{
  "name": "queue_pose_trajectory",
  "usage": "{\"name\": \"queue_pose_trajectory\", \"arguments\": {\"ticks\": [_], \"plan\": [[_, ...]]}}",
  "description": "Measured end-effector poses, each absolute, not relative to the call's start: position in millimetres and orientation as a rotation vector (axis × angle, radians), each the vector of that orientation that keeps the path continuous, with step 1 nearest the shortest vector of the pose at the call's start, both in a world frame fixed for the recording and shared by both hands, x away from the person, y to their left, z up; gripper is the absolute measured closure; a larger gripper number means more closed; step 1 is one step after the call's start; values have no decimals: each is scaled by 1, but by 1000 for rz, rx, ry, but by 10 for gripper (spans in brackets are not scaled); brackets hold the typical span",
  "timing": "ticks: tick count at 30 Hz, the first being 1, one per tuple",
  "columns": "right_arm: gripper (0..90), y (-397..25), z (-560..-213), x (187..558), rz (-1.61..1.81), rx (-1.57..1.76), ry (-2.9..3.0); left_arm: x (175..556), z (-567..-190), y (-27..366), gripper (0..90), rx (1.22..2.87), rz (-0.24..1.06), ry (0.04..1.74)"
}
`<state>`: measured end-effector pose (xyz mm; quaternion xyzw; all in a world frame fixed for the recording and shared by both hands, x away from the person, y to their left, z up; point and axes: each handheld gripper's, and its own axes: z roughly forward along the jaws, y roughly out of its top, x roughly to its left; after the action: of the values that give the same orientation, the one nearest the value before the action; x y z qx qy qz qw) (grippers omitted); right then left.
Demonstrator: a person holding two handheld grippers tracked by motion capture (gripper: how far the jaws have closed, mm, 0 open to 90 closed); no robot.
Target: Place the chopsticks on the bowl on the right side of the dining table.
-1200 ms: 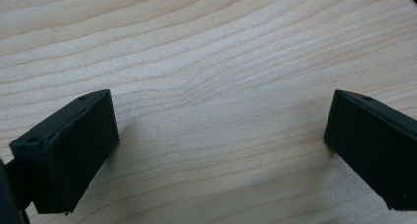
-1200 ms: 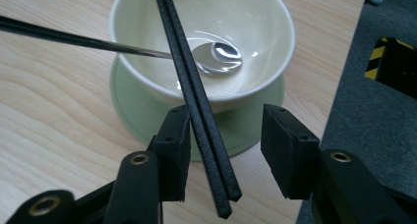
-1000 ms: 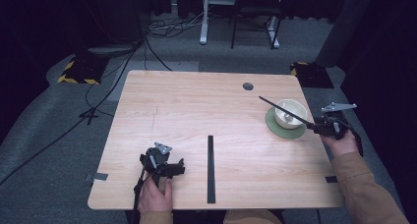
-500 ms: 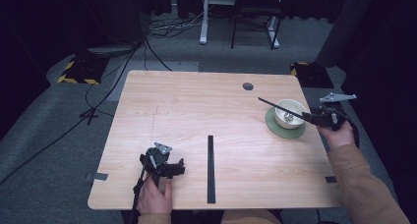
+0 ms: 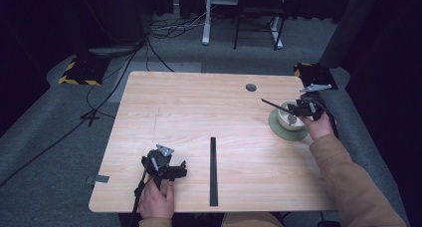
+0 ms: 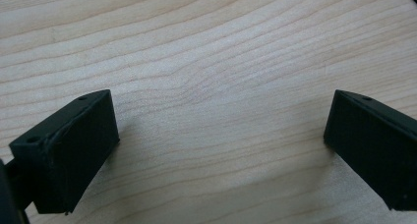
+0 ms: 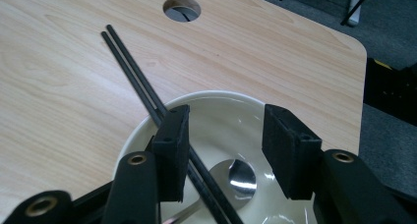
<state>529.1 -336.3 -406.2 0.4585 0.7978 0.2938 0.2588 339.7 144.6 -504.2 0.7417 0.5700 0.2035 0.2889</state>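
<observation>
The left gripper (image 5: pixel 166 168) rests on the tabletop (image 5: pixel 199 117) near the black strip (image 5: pixel 213 171), fingers (image 6: pixel 74 150) wide apart and empty. Beyond the strip, the right gripper (image 7: pixel 223 150) hangs open over the bowl (image 7: pixel 216 116), chopsticks (image 7: pixel 133 71) against one finger. It seems mid-grasp; next, close squarely on both sticks.

You will find no readable text, label, brand or number anywhere here. The only sign-like marking is the yellow-and-black hazard striping on the floor block (image 5: pixel 78 73) at the far left of the surface (image 5: pixel 199 117), with a similar striped block (image 5: pixel 304 68) at the far right, and neither carries any words.
</observation>
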Motion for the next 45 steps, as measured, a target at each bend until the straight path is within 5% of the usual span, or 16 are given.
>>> {"name": "queue_pose_trajectory", "arguments": {"ticks": [17,30,45], "plan": [[554,-340,-417,524,765,1243,2227,341,-504,145,2,1980,539,1525],[491,-379,-393,484,896,1205,2144,341,-504,145,3,1978,540,1526],[445,-406,-418,474,809,1227,2160,341,-504,145,4,1978,540,1527]]}}
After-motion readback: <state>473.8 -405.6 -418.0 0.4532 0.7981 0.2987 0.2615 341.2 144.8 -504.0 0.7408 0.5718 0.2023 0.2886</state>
